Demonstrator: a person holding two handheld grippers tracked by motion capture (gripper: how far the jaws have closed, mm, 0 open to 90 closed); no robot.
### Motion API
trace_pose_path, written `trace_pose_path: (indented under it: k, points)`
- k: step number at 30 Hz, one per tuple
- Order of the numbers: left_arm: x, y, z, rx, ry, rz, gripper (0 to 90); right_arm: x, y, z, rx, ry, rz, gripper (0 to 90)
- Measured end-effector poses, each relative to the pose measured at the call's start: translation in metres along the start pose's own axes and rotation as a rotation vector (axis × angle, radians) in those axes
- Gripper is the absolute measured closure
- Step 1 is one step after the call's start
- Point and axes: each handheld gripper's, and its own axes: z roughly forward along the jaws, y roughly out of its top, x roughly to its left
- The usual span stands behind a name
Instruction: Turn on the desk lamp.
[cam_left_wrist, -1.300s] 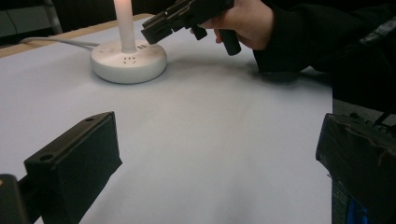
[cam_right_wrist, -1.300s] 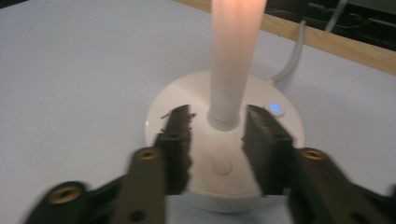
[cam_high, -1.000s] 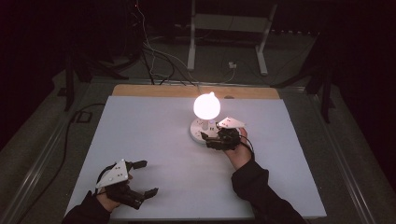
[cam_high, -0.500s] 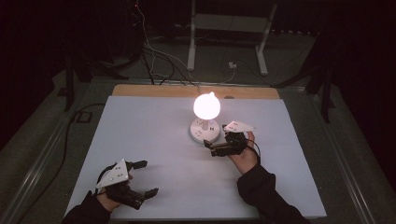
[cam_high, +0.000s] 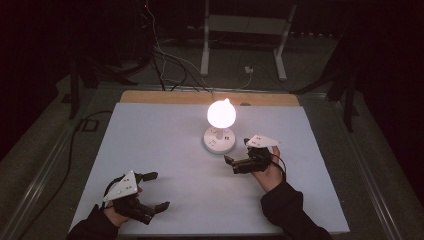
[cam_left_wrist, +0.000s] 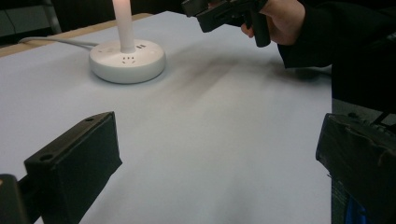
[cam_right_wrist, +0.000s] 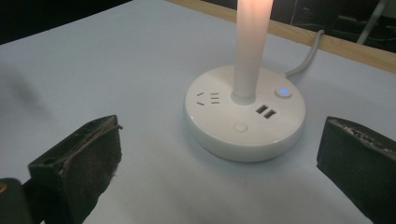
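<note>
Right claw (cam_high: 239, 165) is spread wide, low beside the lamp base (cam_right_wrist: 244, 119), whose glowing top is cut off there. Left claw (cam_high: 154, 192) is spread wide too, resting near the counter (cam_high: 165, 135) front edge.

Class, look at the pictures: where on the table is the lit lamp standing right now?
In the high view the lamp stands on the white table, slightly right of centre toward the far wooden edge. The right claw sits just near-right of its round base, not touching.
</note>
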Motion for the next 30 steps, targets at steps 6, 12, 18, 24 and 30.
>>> trace_pose_path:
  k: [6, 12, 18, 24, 30]
  points:
    - [0.0, 0.0, 0.0, -0.004, -0.001, -0.001, 0.2, 0.003, -0.004, -0.007, 0.004, 0.014, -0.006, 0.0]
    - [0.0, 0.0, 0.0, -0.002, 0.0, 0.0, 0.2, 0.002, -0.013, -0.018, 0.009, 0.012, -0.007, 0.0]
    - [0.0, 0.0, 0.0, 0.0, 0.0, -0.001, 0.2, -0.001, -0.022, -0.031, 0.023, 0.007, 0.002, 0.0]
    - [0.0, 0.0, 0.0, -0.001, 0.001, 0.001, 0.2, -0.002, -0.031, -0.045, 0.032, -0.004, 0.011, 0.0]
    - [0.0, 0.0, 0.0, -0.001, 0.001, 0.0, 0.2, -0.005, -0.042, -0.06, 0.037, -0.02, 0.029, 0.0]
